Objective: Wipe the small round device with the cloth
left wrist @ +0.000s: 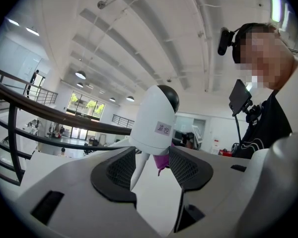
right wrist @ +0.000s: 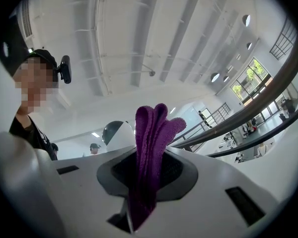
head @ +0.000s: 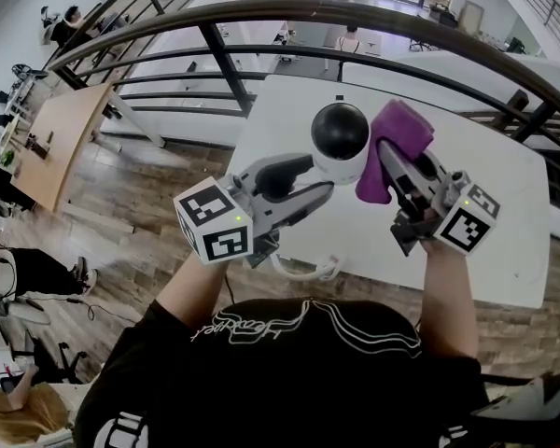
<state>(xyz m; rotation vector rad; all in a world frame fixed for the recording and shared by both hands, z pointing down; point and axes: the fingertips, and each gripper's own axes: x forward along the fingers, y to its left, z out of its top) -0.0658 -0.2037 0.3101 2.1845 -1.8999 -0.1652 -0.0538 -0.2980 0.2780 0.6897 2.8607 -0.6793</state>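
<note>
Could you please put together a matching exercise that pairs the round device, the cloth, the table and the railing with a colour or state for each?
Things:
1. round device
2. cloth
3. table
4. railing

Colour or state:
A. purple, clamped in the right gripper
B. dark, curved bar
C. white with a black dome, held by the left gripper
D. white, flat top

Pairs: 1-C, 2-A, 3-D, 4-B.

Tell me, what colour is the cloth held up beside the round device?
The cloth is purple; it shows best in the right gripper view.
</note>
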